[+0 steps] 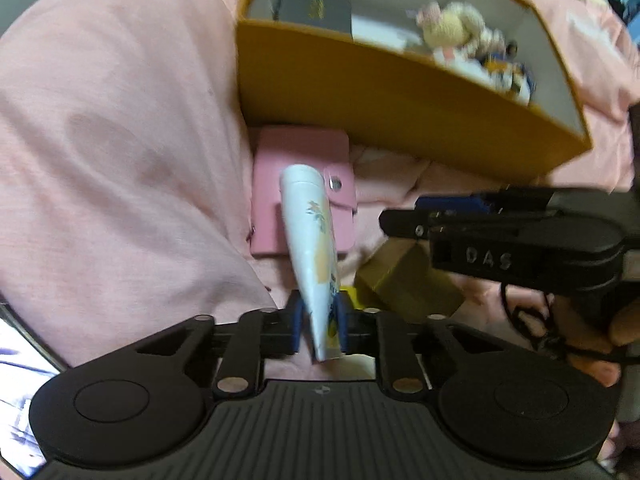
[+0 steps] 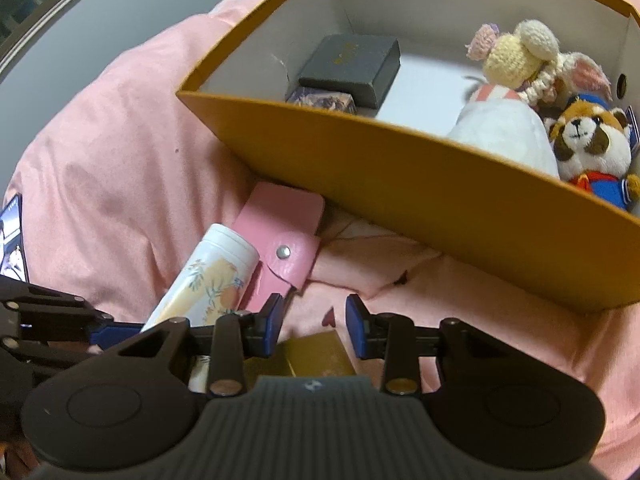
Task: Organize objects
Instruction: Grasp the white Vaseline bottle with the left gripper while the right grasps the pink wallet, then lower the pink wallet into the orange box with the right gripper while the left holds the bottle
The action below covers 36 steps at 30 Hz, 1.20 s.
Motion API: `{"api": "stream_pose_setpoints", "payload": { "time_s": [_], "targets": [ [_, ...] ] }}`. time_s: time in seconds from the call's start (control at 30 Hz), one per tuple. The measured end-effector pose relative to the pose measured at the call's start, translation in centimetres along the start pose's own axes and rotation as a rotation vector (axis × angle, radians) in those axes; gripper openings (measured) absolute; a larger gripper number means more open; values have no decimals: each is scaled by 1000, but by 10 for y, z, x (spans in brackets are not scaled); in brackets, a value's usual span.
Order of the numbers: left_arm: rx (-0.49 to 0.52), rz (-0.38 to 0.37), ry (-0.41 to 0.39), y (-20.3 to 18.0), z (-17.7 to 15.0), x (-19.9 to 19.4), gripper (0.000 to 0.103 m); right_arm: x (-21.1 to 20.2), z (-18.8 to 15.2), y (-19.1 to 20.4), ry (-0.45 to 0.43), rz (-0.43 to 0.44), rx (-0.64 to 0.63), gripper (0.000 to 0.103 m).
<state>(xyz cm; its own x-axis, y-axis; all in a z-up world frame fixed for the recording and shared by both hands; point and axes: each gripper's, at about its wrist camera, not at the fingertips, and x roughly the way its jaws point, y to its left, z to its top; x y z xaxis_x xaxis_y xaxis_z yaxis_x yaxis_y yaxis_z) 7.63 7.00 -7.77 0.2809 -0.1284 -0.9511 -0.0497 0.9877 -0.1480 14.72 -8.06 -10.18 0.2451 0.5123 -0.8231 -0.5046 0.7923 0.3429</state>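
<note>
A white tube (image 1: 310, 236) with a flower print has its flat crimped end pinched between the blue pads of my left gripper (image 1: 320, 314), which is shut on it. Its cap end rests over a pink snap wallet (image 1: 276, 208) on the pink bedding. In the right wrist view the tube (image 2: 208, 280) slants across the wallet (image 2: 280, 228). My right gripper (image 2: 315, 318) stands open just above a small gold box (image 2: 320, 354), its pads clear of the box. The gold box (image 1: 404, 280) lies right of the tube, under the right gripper (image 1: 404, 218).
An open orange cardboard box (image 2: 400, 176) stands behind the wallet. It holds a black case (image 2: 352, 66), a crocheted doll (image 2: 516, 54), a plush animal (image 2: 588, 144) and a white soft item (image 2: 504, 132). Rumpled pink bedding (image 2: 120, 184) lies all around. A lit screen (image 2: 12, 236) is at the left edge.
</note>
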Motion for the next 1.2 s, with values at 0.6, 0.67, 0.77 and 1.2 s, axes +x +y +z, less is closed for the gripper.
{"api": "stream_pose_setpoints", "payload": {
  "time_s": [0.6, 0.67, 0.77, 1.2],
  "targets": [
    [-72, 53, -142, 40, 35, -37, 8, 63, 33, -21, 122, 153, 259, 38],
    [-94, 52, -132, 44, 37, -32, 11, 70, 34, -22, 129, 165, 269, 40],
    [-116, 40, -126, 49, 39, -26, 12, 75, 38, -16, 121, 162, 231, 43],
    [-108, 86, -159, 50, 36, -33, 13, 43, 40, 16, 45, 150, 106, 33]
  ]
}}
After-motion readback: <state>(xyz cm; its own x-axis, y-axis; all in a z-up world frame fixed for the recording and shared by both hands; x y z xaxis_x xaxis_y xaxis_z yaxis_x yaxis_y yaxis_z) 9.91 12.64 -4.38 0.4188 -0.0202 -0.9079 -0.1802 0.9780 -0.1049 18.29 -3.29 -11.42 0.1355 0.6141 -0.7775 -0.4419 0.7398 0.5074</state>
